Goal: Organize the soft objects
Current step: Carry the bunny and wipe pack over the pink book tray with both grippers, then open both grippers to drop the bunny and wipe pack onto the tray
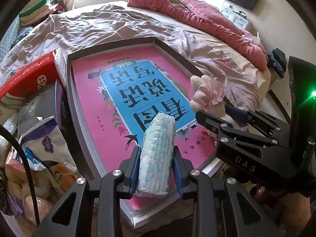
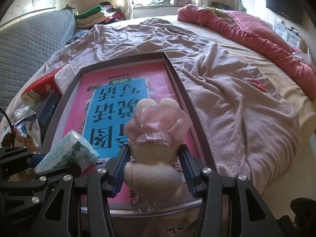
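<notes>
A white tissue pack (image 1: 158, 150) with green print is clamped upright between the blue pads of my left gripper (image 1: 156, 152), above the near end of a shallow grey box (image 1: 69, 75). The box lies on the bed and holds a pink and blue book (image 1: 138, 90). In the right wrist view the tissue pack (image 2: 67, 152) shows at lower left. A cream plush toy (image 2: 156, 138) in a pink dress sits between the fingers of my right gripper (image 2: 154, 148), over the book (image 2: 110, 102). A thin gap shows at the right pad. The plush toy (image 1: 209, 94) stands at the box's right side.
A pile of packets and bags (image 1: 39, 138) and a red pack (image 1: 29, 79) crowd the box's left side. The rumpled lilac sheet (image 2: 227, 90) spreads to the right. A pink quilt (image 2: 246, 27) lies along the far edge, with folded clothes (image 2: 92, 17) at the back left.
</notes>
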